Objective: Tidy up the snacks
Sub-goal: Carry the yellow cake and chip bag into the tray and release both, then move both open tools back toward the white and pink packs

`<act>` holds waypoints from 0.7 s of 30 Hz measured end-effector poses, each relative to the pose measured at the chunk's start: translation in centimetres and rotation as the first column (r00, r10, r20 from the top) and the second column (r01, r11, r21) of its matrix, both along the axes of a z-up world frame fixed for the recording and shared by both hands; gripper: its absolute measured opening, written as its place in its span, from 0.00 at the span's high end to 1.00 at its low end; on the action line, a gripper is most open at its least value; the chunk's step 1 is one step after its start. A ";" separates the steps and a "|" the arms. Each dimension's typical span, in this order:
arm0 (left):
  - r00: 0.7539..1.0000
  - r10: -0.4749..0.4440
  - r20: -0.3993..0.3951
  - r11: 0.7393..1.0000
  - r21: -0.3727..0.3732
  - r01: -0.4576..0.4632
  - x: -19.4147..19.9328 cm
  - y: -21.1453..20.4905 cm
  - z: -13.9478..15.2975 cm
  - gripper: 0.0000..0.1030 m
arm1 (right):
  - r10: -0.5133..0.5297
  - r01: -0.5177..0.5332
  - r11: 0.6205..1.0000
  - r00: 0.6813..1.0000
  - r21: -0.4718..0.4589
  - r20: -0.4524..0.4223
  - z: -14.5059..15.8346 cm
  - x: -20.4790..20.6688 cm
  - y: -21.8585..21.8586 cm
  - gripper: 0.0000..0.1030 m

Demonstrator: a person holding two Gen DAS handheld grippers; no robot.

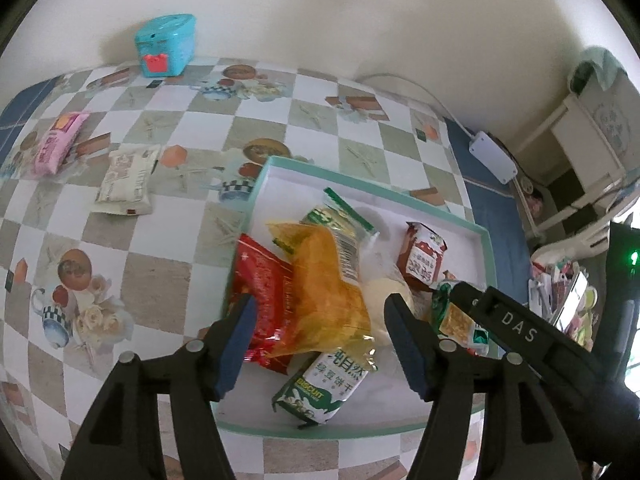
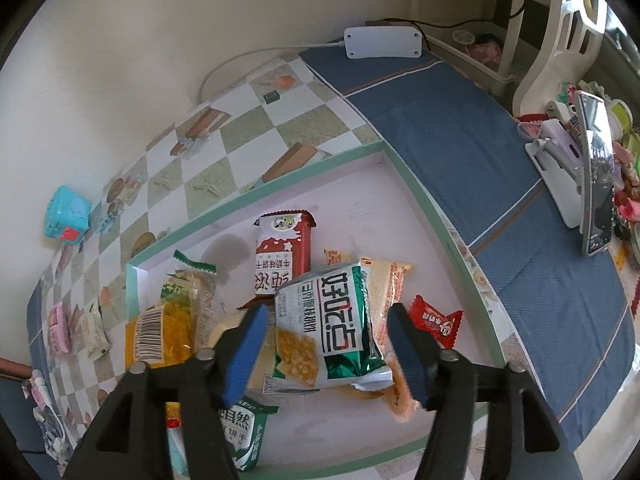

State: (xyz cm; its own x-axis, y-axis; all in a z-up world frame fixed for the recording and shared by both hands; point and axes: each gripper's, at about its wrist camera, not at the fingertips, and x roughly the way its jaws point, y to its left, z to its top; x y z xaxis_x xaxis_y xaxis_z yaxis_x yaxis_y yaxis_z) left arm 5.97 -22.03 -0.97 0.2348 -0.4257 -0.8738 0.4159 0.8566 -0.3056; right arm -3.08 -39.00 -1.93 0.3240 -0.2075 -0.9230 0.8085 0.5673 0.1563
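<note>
The shallow box (image 1: 486, 240), white inside with a mint-green rim, lies on the bench (image 1: 160, 280), which wears a checked cloth printed with fruit and teapots; most of the snacks are heaped inside it.

The left gripper (image 1: 320, 332) hangs over the near-left of the heap with its blue-padded fingers (image 1: 236, 344) spread; a clear orange-yellow packet (image 1: 328, 292) and a red foil packet (image 1: 264, 288) lie between and under them, but the pads press on neither; below sits a green-and-white biscuit packet (image 1: 324, 388), and further in a red-and-white biscuit packet (image 1: 424, 258).

The right gripper (image 2: 326, 346) stands over the middle of the box, fingers (image 2: 408, 356) likewise spread; a green-and-white corn-cracker packet (image 2: 332, 328) lies between them on top of the pile, with a gap at each pad; just to its right rests a small red wrapped candy (image 2: 436, 320) on the box floor; behind it the red-and-white biscuit packet (image 2: 282, 256) lies flat.

Outside the box, well to the left on the bench, lie a pink packet (image 1: 60, 144) and a white packet (image 1: 126, 180) side by side; a small teal case (image 1: 166, 44) with a red clasp stands against the wall; a white power adapter (image 2: 382, 42) sits on the blue border of the cloth; a phone on a stand (image 2: 596, 176) is off to the right.
</note>
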 end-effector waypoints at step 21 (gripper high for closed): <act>0.934 0.356 -0.038 0.933 0.076 -0.352 4.5 10.4 -1.9 0.08 | 0.065 -0.069 0.995 0.997 -0.071 -0.045 0.5 2.0 2.9 0.00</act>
State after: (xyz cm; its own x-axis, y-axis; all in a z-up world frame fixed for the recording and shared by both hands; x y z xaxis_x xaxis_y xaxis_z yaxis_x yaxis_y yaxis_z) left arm 10.46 -11.65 -2.89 0.3145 -0.2638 -0.9119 0.0675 0.9644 -0.2557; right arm -1.06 -36.10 -1.40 0.3004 -0.2531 -0.9196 0.7733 0.6290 0.0794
